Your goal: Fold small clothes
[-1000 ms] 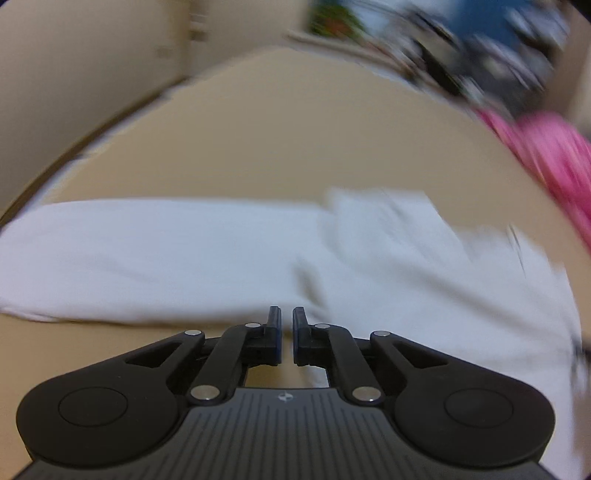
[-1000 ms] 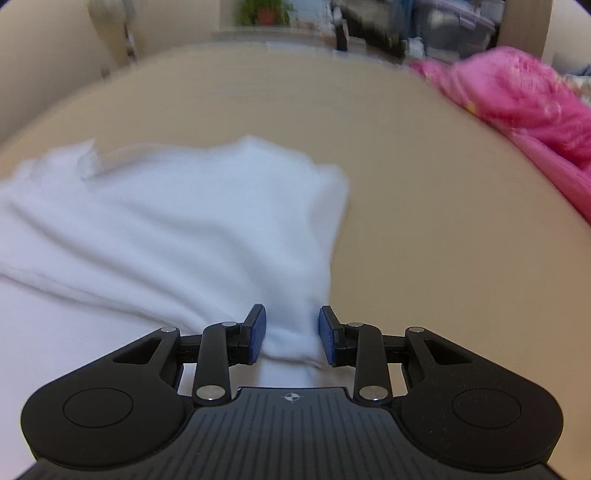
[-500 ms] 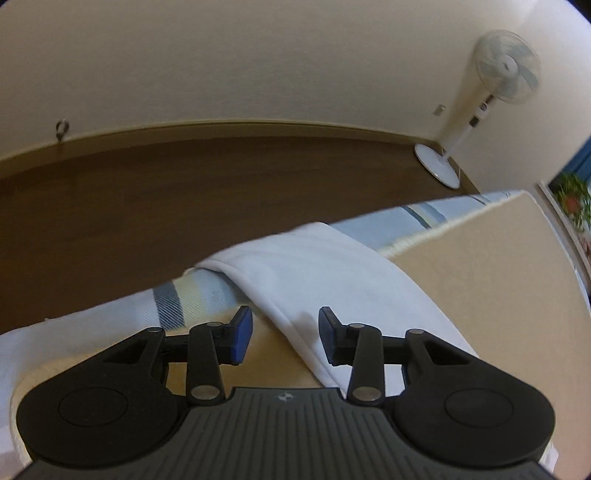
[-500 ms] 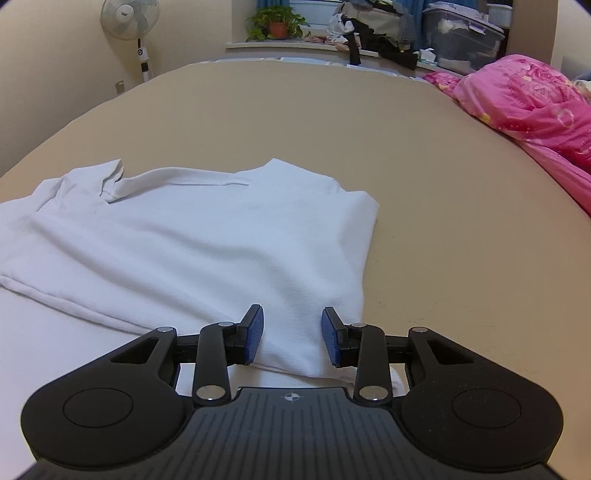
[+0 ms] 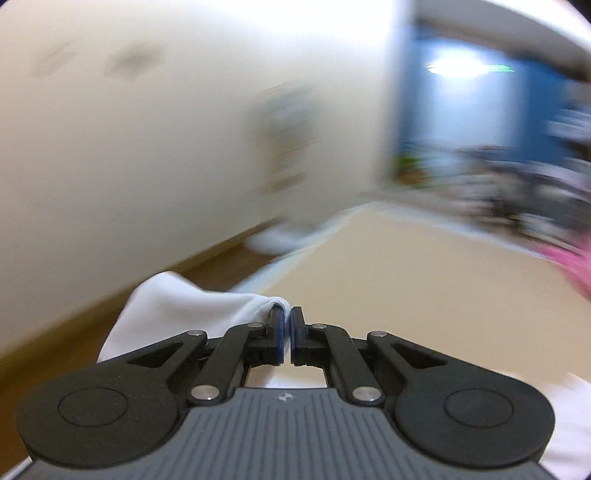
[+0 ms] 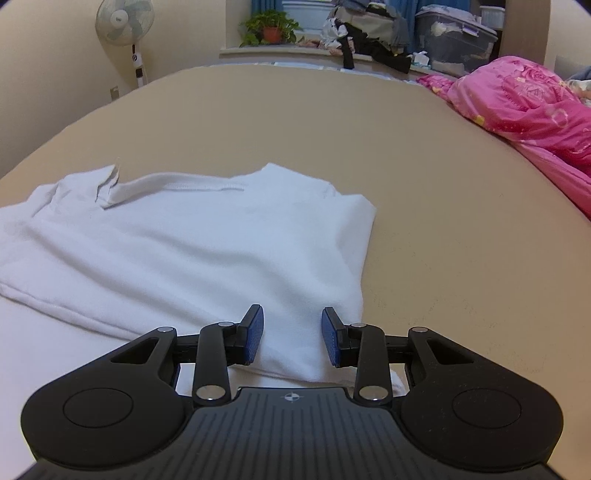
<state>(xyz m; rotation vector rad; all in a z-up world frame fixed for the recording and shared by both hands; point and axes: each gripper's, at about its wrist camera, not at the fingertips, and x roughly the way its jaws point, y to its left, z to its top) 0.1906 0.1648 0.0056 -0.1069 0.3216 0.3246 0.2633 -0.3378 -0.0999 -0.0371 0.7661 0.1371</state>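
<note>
the white t-shirt [image 6: 192, 240] lies spread on the tan bed surface [image 6: 443, 221], its folded right side ending well short of the pink quilt [image 6: 524, 99] along the right edge, its collar band toward the far end where the window ledge and potted plant [image 6: 269, 29] stand.

the left gripper [image 5: 287, 334] has its jaws drawn together, having just been closing. a fold of the same white cloth [image 5: 192, 306] bunches against the outer face of its left finger and trails off to the left. whether any cloth is actually caught between the pads cannot be told from the blurred left wrist view, though the fabric seems to hang from the tip.

the right gripper [image 6: 291, 332] has its jaws apart, poised over the near hem of the shirt with cloth lying between the blue pads [image 6: 254, 334], not pinched.

this looks like thin, soft knit: light, limp, likely to sag and drag rather than hold a shape. a pinch at a corner or seam, such as hem or sleeve edge, should give the firmest hold, and lifting both ends evenly would probably keep the fold from skewing. a shallow bite on one layer could slip out.
</note>
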